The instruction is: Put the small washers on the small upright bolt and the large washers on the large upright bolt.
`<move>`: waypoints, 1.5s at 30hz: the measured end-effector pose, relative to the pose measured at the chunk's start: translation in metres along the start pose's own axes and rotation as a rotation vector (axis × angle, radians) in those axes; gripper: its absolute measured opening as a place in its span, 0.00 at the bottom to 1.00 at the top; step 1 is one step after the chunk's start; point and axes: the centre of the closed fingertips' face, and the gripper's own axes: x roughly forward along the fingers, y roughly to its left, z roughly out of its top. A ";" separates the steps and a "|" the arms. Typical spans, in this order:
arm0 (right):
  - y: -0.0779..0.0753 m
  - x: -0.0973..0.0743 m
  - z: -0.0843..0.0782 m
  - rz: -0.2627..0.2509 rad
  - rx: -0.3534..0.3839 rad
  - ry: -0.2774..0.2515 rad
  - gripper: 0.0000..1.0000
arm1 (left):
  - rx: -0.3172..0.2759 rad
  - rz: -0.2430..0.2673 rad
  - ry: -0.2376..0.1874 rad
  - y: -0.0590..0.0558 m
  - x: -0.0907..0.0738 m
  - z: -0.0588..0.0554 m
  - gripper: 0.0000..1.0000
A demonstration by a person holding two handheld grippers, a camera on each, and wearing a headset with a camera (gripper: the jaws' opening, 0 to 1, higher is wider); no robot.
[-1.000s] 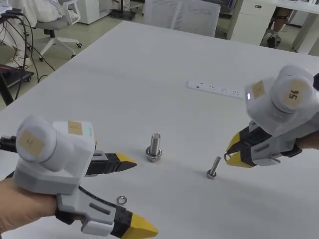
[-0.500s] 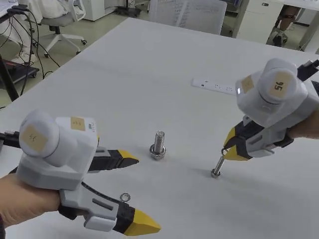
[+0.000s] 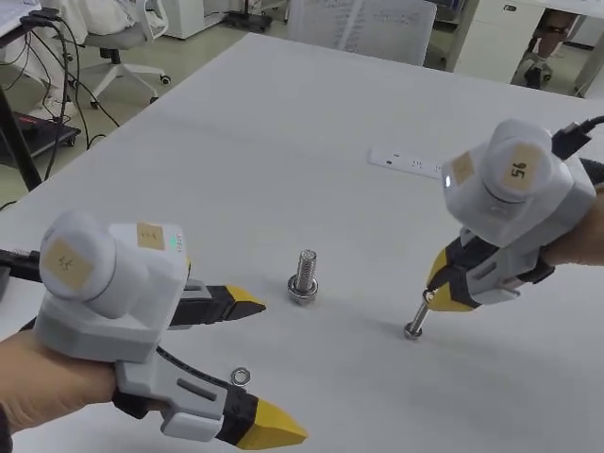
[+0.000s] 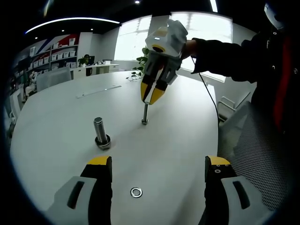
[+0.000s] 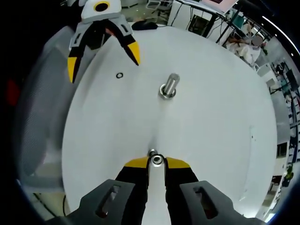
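A small washer (image 5: 156, 160) is being gripped by the right hand-held gripper (image 3: 432, 294) atop the small bolt (image 3: 416, 318), right of the large bolt (image 3: 304, 276). The left hand-held gripper (image 3: 269, 368) is being held open, left of the large bolt.

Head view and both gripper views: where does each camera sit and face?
Head view: headset, looking down at the table; left gripper, right gripper, a hand show.
Left gripper view: on the open left gripper, facing the right gripper and small bolt.
Right gripper view: along jaws shut on a small washer, facing the left gripper.
Both gripper views share the large bolt and loose washer.
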 end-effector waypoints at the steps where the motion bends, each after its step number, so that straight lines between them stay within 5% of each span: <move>1: 0.001 0.001 0.000 0.004 -0.002 0.003 0.13 | 0.000 0.000 0.000 0.000 0.000 0.000 0.81; 45: 0.010 0.046 -0.012 0.077 0.050 0.028 0.13 | -0.013 0.008 0.004 0.002 -0.001 -0.005 0.80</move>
